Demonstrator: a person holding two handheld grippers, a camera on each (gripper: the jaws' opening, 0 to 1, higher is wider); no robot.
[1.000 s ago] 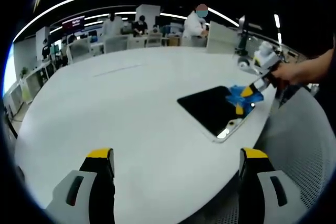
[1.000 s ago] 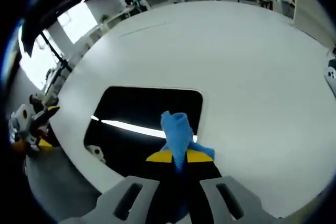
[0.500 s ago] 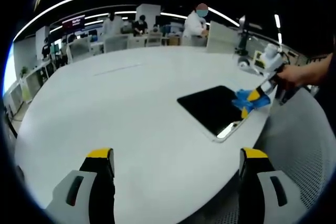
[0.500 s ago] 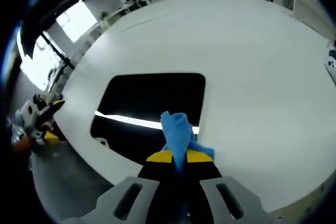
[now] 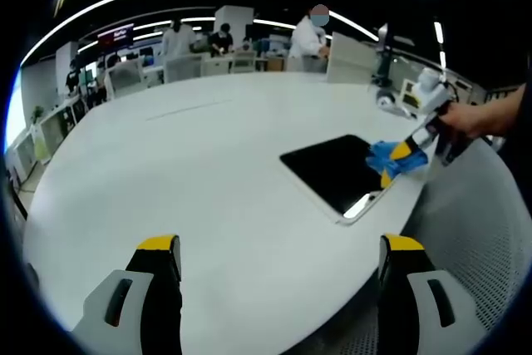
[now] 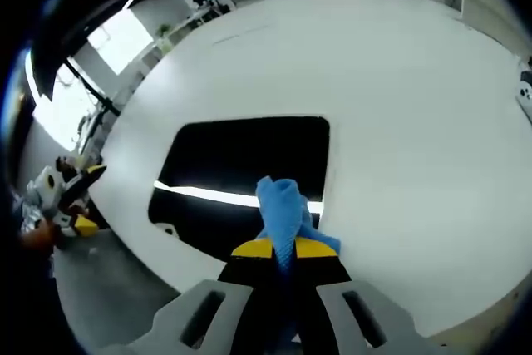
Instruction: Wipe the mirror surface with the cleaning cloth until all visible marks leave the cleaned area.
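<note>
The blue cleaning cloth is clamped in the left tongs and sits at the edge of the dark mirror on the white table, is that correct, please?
Not quite: the blue cleaning cloth is clamped in the right tongs, not the left. The right gripper view shows it pinched between that gripper's own yellow-tipped jaws. The left tongs stand open and hold nothing. The rest holds: the cloth sits at the edge of the dark mirror on the white table.

A big white oval table [image 5: 208, 172] carries everything here. Seen from the left gripper [image 5: 278, 288], it spreads out ahead of the jaws, and a dark rectangular mirror [image 5: 332, 170] lies flat on it, ahead and to the right, close to the table's near edge. From the right gripper [image 6: 283, 248], the mirror [image 6: 241, 168] lies just ahead of the jaw tips, with bare white tabletop [image 6: 399, 97] running on beyond it.
</note>
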